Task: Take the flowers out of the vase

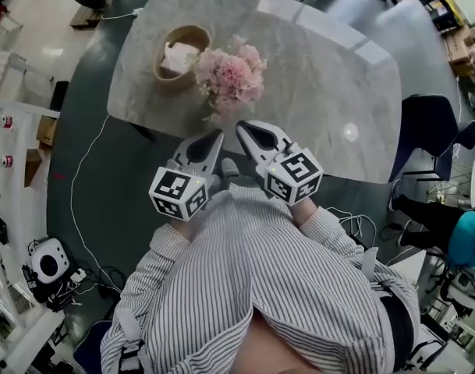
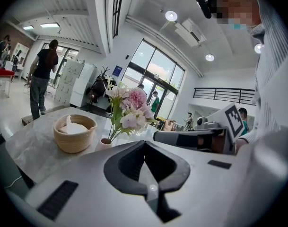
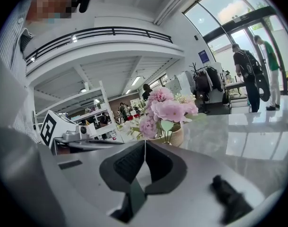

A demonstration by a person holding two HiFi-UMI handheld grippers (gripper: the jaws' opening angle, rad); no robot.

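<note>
Both left gripper (image 2: pixel 144 142) and right gripper (image 3: pixel 144 141) are held with fingers (image 3: pixel 128 163) shut, empty. The flowers (image 1: pixel 231 75) should be pinched low on the stems, with the vase (image 3: pixel 175 136) steadied.

Your worktop (image 1: pixel 323 92) is a pale, marbled slab with rounded corners, and a bright spot (image 1: pixel 350 132) of reflected light lies close to its near right edge. Toward its far left corner you have a tan woven bowl (image 1: pixel 165 75) with something white and crumpled (image 1: pixel 177 57) inside it; whether that is paper or cloth cannot be told. Off the worktop's left edge a thin white cable (image 1: pixel 72 193) runs over the dark floor (image 1: pixel 120 209) toward a round white device (image 1: pixel 48 261). Off the right edge stands a dark blue chair (image 1: pixel 432 127). Beyond the far side, a person in a dark top (image 2: pixel 42 79) stands with back turned to you.
</note>
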